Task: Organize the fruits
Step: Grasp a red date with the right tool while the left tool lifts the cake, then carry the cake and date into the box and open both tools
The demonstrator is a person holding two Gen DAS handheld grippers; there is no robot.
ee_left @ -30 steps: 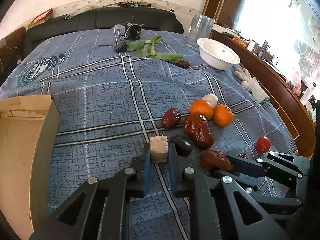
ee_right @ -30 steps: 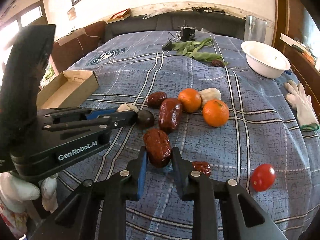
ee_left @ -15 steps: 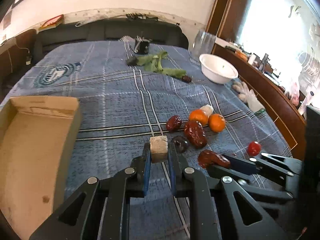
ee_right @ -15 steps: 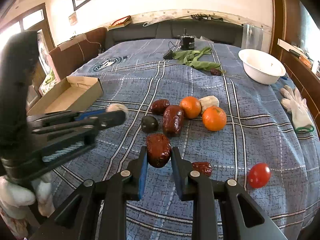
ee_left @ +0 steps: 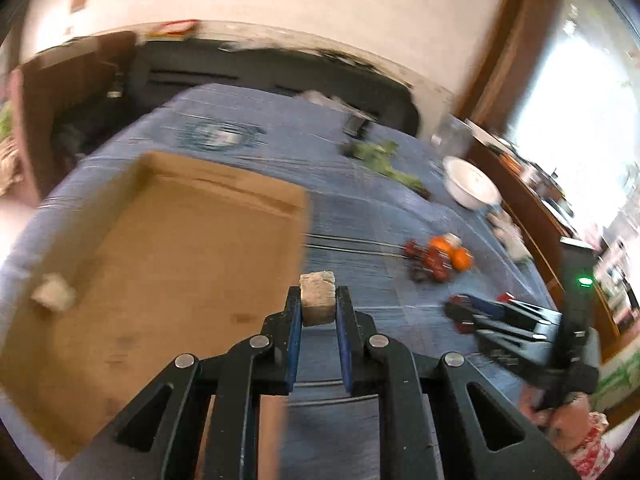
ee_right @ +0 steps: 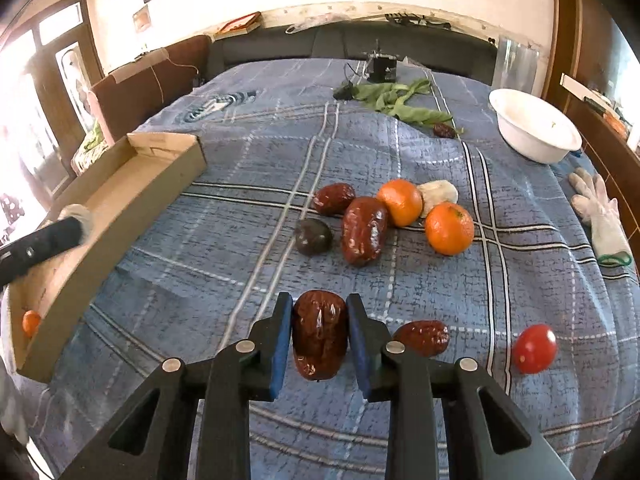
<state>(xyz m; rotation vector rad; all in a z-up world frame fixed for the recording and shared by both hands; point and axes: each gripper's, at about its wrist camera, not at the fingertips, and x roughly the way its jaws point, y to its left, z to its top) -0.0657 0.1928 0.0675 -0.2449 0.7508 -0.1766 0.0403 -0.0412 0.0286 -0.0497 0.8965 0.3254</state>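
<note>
Two hand-held grippers work over a blue plaid bedspread [ee_right: 400, 152] scattered with fruit, beside an open cardboard box [ee_left: 160, 240].

The left gripper [ee_left: 318, 306] is clamped narrowly on a pale beige cube [ee_left: 317, 298], held at the box's right edge; the view is blurred. Another pale chunk [ee_left: 54, 296] lies inside the box, and the right wrist view shows a small orange fruit [ee_right: 31, 322] in its near corner. The right gripper [ee_right: 319, 330] holds a large dark red date [ee_right: 319, 336] between its blue pads, its jaws just beginning to open. Nearby on the cloth lie a smaller date [ee_right: 421, 337], a cherry tomato [ee_right: 535, 348], two oranges [ee_right: 449, 229], more dates [ee_right: 364, 230] and a dark round fruit [ee_right: 314, 236]. A white bowl [ee_right: 534, 126] sits far right.
</note>
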